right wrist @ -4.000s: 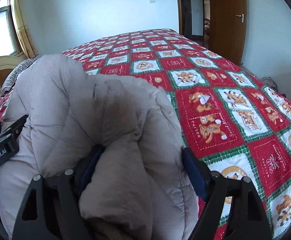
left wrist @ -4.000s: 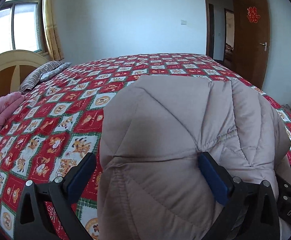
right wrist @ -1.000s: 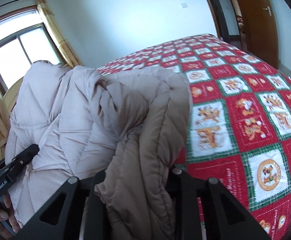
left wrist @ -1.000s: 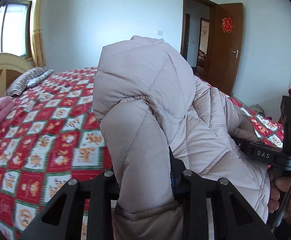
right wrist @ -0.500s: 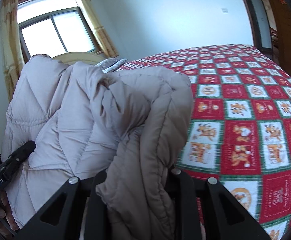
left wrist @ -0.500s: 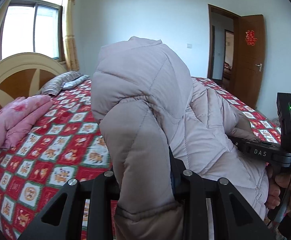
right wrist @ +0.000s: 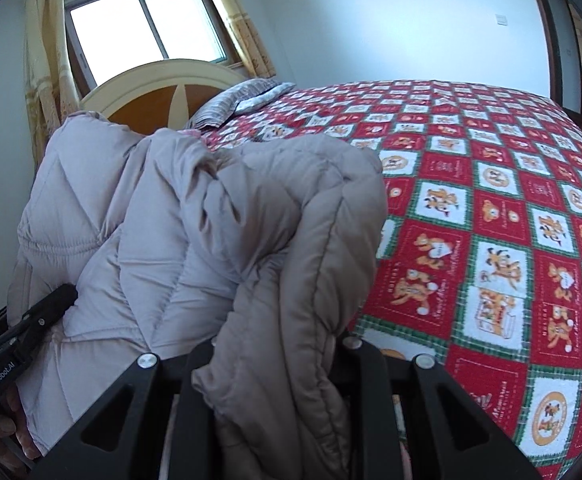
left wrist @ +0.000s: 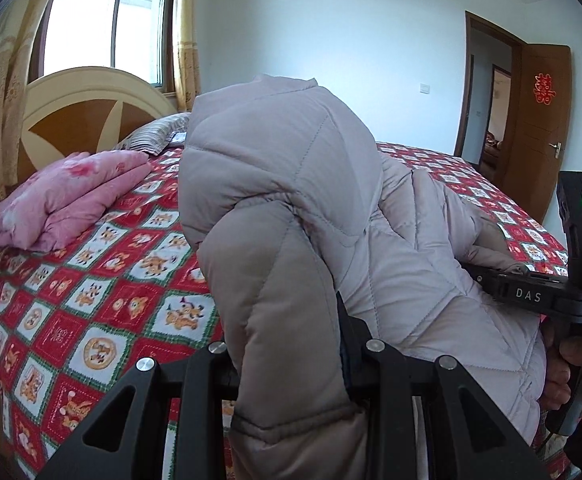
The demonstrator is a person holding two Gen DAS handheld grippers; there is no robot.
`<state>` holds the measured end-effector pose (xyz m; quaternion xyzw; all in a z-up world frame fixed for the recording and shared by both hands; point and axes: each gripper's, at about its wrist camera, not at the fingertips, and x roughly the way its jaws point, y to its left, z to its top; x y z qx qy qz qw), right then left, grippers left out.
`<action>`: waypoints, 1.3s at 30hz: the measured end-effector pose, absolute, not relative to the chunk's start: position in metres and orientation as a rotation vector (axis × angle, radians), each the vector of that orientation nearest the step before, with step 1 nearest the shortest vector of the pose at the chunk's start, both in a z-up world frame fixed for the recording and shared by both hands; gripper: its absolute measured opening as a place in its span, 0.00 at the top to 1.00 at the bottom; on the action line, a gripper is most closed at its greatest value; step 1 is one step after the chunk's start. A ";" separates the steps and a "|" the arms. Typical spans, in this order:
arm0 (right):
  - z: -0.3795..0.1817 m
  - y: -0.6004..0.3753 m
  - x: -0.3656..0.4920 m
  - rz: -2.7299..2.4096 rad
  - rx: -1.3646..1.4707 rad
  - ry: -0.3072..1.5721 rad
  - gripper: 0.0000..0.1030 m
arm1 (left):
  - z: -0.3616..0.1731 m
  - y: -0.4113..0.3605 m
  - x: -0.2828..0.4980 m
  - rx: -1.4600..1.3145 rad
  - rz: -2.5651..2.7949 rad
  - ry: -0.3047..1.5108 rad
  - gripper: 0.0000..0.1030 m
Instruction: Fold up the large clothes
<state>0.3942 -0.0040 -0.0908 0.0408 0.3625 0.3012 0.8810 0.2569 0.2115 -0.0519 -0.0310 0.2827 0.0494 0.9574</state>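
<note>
Your left gripper (left wrist: 291, 364) is clenched on a thick fold of the pale beige quilted puffer coat (left wrist: 291, 184), and your right gripper (right wrist: 275, 356) is clamped on another bunched edge of the same coat (right wrist: 211, 240), so both ends of the bundle are in your grasp. The coat hangs between the two grippers, raised above the bed rather than lying spread on it, with its padded bulk billowing up in front of both cameras. Expect it to handle as a light but bulky thing: soft, springy with filling, and with a smooth shell that may slip out of a shallow pinch. Judging by that, you do best to bite deep over a stitched seam or a hemmed edge, where the layers are firmer, not on a puffed panel. Below it lies the red and green checked bedspread with cartoon animal squares (right wrist: 491, 240), which looks like the place to lay the coat flat. Farther off, near the rounded cream and brown wooden headboard (left wrist: 91, 112), sit a folded pink floral quilt (left wrist: 63, 196) and a grey striped pillow (right wrist: 247, 100), well apart from the coat.
</note>
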 end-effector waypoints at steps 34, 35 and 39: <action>-0.144 0.055 0.421 0.644 0.008 0.907 0.74 | -0.114 0.267 0.267 -0.082 0.171 0.655 0.41; -0.145 0.055 0.422 0.644 0.013 0.912 0.73 | -0.114 0.267 0.267 -0.079 0.181 0.656 0.37; -0.152 0.051 0.427 0.648 0.037 0.931 0.67 | -0.116 0.269 0.269 -0.059 0.242 0.652 0.16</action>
